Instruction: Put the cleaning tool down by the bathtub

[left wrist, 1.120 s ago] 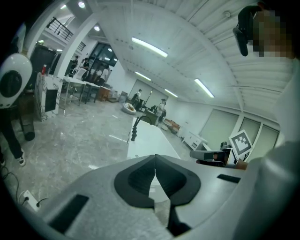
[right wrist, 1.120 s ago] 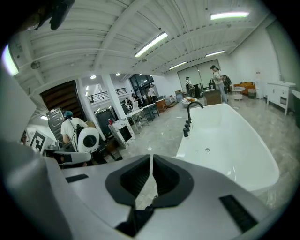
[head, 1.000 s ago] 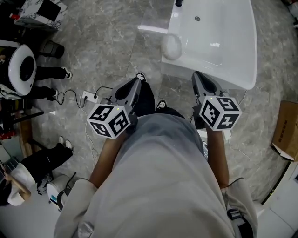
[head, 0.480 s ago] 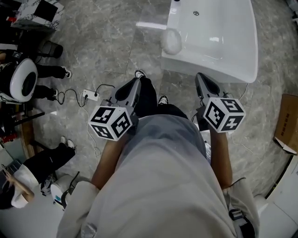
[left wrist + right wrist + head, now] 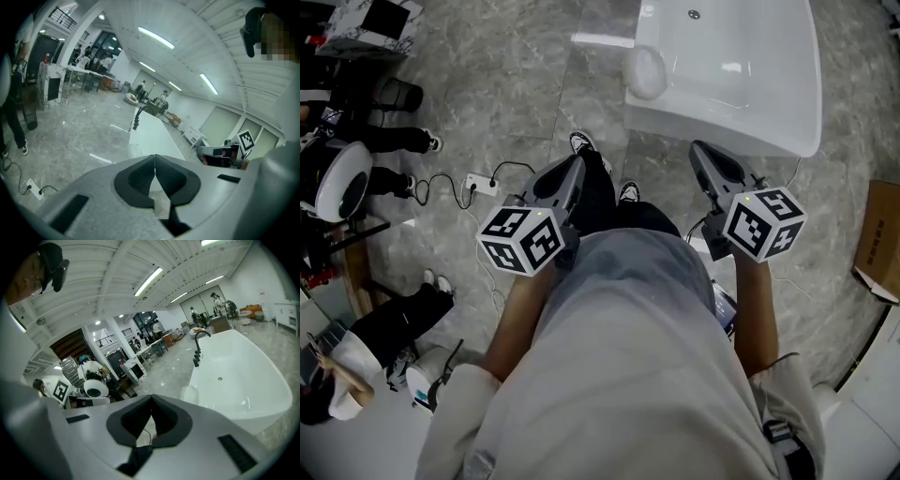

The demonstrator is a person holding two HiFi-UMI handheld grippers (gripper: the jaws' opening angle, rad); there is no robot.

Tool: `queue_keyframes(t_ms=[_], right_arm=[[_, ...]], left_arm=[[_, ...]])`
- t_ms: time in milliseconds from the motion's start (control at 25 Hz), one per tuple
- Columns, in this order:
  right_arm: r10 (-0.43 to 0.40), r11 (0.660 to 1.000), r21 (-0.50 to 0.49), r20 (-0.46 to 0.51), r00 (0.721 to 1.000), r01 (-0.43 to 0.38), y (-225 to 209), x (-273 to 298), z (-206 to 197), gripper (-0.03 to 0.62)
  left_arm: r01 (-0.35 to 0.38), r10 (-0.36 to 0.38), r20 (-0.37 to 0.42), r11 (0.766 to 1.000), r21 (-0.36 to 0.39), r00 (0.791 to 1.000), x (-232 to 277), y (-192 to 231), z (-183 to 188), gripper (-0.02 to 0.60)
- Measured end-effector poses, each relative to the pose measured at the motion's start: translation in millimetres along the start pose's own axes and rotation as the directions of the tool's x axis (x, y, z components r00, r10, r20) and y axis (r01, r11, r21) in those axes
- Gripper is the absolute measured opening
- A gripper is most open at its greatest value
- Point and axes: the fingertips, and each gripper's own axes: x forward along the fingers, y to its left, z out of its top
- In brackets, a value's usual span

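A white bathtub (image 5: 769, 84) stands on the grey stone floor ahead of me, also in the right gripper view (image 5: 243, 380). A pale rounded thing (image 5: 645, 72) sits at the tub's left side, seen too in the right gripper view (image 5: 190, 393); I cannot tell what it is. My left gripper (image 5: 575, 165) is held at waist height, shut and empty, its jaws (image 5: 154, 157) meeting at the tips. My right gripper (image 5: 699, 150) is level with it near the tub's near end, also shut with nothing between its pads (image 5: 151, 400).
A power strip (image 5: 478, 183) with a trailing cable lies on the floor to the left. People and equipment stand at the far left (image 5: 347, 164). A cardboard box (image 5: 877, 248) sits at the right. A black tap (image 5: 197, 350) rises at the tub's far rim.
My right gripper has drifted a little to the right. The bathtub sits slightly higher in the head view. The left gripper has hardly moved.
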Motion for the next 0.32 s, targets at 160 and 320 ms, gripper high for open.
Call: queue_keyframes(t_ms=[160, 320], right_arm=[[0.007, 1.0, -0.01, -0.038, 0.999, -0.008, -3.9, 3.2, -5.1, 0.011], [0.028, 0.999, -0.015, -0.075, 0.997, -0.03, -4.5, 5.7, -11.2, 0.011]], left_arm=[[-0.012, 0.012, -0.013, 1.0, -0.006, 1.0, 2.5, 4.9, -3.8, 0.009], [-0.022, 0.022, -0.022, 0.999, -0.029, 1.0, 4.6, 9.8, -5.6, 0.009]])
